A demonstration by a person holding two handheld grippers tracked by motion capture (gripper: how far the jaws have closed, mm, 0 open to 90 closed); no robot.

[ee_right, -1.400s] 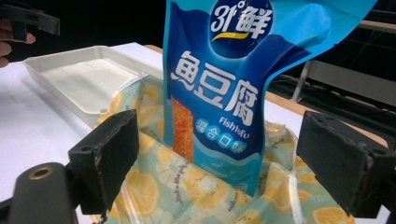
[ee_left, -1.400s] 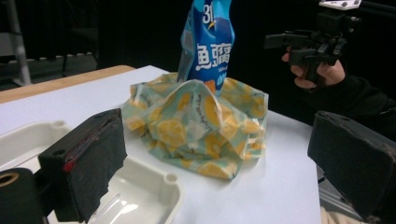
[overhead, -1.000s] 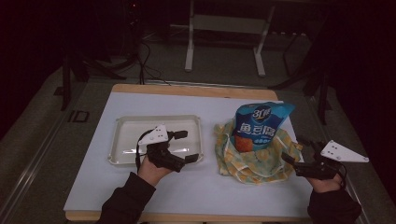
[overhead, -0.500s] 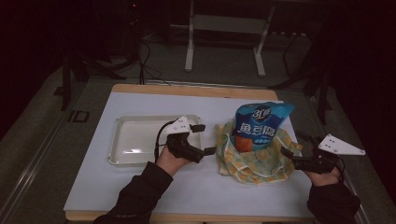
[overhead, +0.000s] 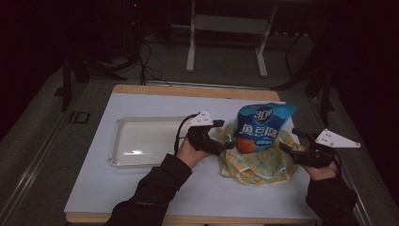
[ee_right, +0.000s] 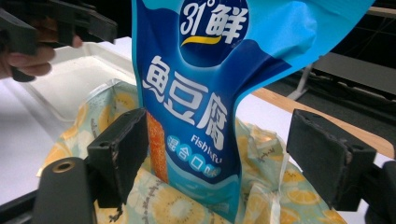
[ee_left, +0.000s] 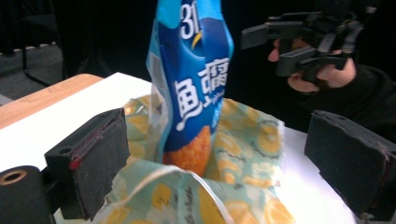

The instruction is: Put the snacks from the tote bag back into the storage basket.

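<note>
Place: dim lab or test studio | Evidence: white-topped wooden-edged table point(overhead: 141, 197) stood on grey floor; grey metal stand legs point(overhead: 226, 42) and black cables point(overhead: 146, 61) lay behind the table.

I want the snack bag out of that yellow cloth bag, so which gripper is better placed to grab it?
Probably the right gripper: in its own view the blue snack bag stands between its open fingers. The left gripper mostly faces the cloth bag, with the snack bag farther off.

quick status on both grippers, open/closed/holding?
Left gripper: open, jaws either side of the blue snack bag, holding nothing.
Right gripper: open, bag between its jaws, not gripped.
</note>
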